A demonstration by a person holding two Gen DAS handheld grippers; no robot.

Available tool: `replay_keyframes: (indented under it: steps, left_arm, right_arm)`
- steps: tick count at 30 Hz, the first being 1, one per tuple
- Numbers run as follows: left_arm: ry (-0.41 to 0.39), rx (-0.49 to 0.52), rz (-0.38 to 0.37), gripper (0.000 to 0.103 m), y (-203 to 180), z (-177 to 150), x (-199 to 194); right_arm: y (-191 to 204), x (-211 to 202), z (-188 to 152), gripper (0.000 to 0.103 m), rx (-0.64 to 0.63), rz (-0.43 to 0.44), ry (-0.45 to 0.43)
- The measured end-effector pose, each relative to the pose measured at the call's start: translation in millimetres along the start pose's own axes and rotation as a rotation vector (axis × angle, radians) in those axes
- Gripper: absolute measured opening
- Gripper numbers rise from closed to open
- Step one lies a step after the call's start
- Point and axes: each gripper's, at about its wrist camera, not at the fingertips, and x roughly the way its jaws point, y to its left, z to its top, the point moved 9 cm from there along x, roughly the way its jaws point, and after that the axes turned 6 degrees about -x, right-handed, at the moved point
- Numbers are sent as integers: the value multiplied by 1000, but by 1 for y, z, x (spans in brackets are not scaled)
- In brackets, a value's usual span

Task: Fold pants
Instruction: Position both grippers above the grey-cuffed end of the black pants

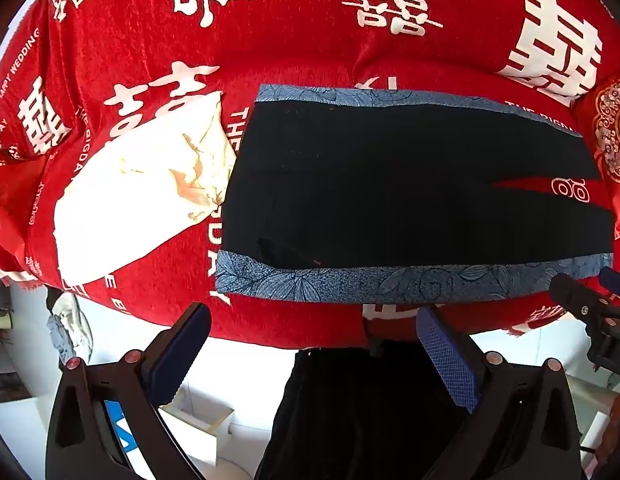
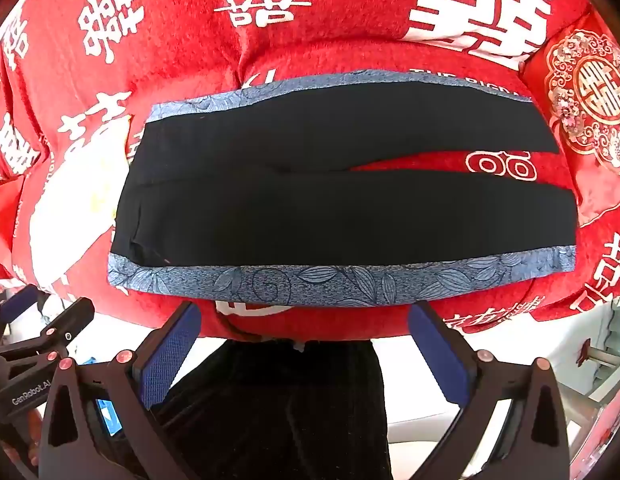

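squarely beyond both claws, the black pants (image 1: pixel 409 184) (image 2: pixel 341 200) lie flat on the red blanket (image 1: pixel 310 40) (image 2: pixel 329 40), waistband toward the left, the two legs running right with a thin wedge of blanket showing between them. a blue patterned stripe (image 1: pixel 389 282) (image 2: pixel 341 280) edges the pants on the near side, and a like stripe runs along the far side. the left gripper (image 1: pixel 313 356) hovers just short of the near stripe with its blue-padded fingers (image 1: pixel 449 360) spread wide, pinching nothing and apart from the cloth. the right gripper (image 2: pixel 304 350) sits the same way, jaws wide apart, its pads (image 2: pixel 170 352) near the stripe but not touching it. each claw shows at the edge of the other's view, so they sit side by side before the pants. just left of the pants' waistband lies a white folded cloth (image 1: pixel 142 196) (image 2: pixel 74 200) with faint orange marks, its corner touching or nearly touching the waist. at the far right of the pants rests a red cushion (image 1: pixel 609 136) (image 2: pixel 585 96) with a gold and white medallion. below the pants, past the blanket's near edge, dark fabric (image 1: pixel 369 412) (image 2: pixel 278 408) hangs between the claws' fingers over a white floor. nothing lies on top of the pants.
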Motion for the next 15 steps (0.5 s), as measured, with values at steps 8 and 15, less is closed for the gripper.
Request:
replay_keyframes:
  steps: [8, 15]
  left_arm:
    - [-5, -13, 16, 103, 1, -3, -1]
    - [-8, -17, 25, 103, 0, -5, -1]
  right_arm:
    - [-3, -4, 4, 103, -10, 0, -5]
    - [-1, -5, 3, 103, -4, 9, 4]
